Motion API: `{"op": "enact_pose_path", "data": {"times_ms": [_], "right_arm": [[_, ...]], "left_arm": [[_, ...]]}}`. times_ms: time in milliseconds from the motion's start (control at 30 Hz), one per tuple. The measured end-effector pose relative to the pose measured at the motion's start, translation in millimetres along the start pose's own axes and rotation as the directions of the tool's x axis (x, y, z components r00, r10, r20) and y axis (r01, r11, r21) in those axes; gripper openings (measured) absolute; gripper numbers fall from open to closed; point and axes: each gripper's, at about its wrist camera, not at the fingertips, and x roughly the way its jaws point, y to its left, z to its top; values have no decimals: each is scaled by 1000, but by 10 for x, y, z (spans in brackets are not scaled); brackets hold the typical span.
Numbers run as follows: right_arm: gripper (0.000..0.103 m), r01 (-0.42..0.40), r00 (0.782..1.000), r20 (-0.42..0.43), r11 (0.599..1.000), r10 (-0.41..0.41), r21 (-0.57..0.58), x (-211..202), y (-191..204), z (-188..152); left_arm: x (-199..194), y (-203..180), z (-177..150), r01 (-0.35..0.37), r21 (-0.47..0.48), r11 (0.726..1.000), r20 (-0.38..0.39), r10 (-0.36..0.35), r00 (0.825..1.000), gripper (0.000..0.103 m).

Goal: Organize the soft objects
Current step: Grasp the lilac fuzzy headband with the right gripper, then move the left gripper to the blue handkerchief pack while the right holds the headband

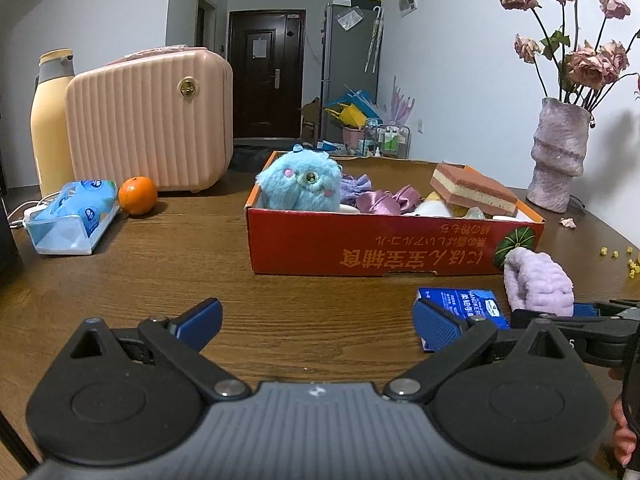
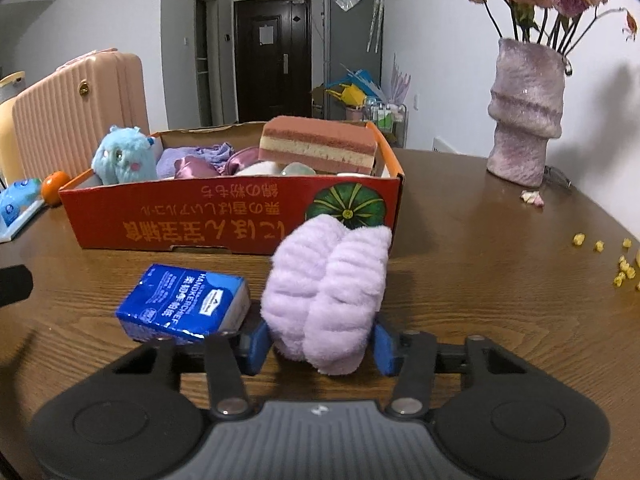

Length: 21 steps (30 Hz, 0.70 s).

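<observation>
Nearest the lens in the right wrist view, the right gripper (image 2: 320, 344) has its jaws clamped on a folded lilac fleece cloth (image 2: 328, 296), which bulges up between the blue pads (image 2: 256, 346) above the wooden surface (image 2: 480, 280). Just left of it, a blue handkerchief tissue pack (image 2: 184, 304) lies on the wood beside the left pad; whether they touch cannot be told.

In the left wrist view, the left gripper (image 1: 318, 320) hovers low over the wood with its jaws wide apart and nothing between them. Far left stand a cream bottle (image 1: 50, 120) and a ribbed pink case (image 1: 150, 120), with a blue wipes pack (image 1: 74, 216) and an orange (image 1: 138, 195) in front of them. At centre sits the red cardboard box (image 1: 360, 248), printed side toward the camera. Inside it, from left to right, are a blue plush toy (image 1: 300, 184), purple satin scrunchies (image 1: 380, 200) and a pink-and-cream layered sponge (image 1: 472, 190) leaning at the right end. Right of the box, a fuzzy mauve vase (image 1: 558, 156) holds dried roses (image 1: 580, 60), and small yellow crumbs (image 1: 616, 256) are scattered near the edge.
</observation>
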Motion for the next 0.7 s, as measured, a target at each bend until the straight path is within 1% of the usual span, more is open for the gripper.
{"op": "enact_pose_path", "data": {"times_ms": [133,400,533,700], "right_arm": [[35,-15,999,36,1000,16,-4,-74,1,3],[33,-10,994,107,999,14,-36,-216,31,12],[33,6,990,143,999,1,-50,-285,28,22],[33,27,983,180,999,-19,-45,-351,-21,42]], "left_arm": [[12,-10,-3,-7,5,1000,1,7,1000,103],[36,-31,-14,-23,6,1000,0,23,1000,103],[49,-41,-11,-29,4,1000,-1,29,1000,103],[61,-47,9,-35,-26,999,4,35,999,103]]}}
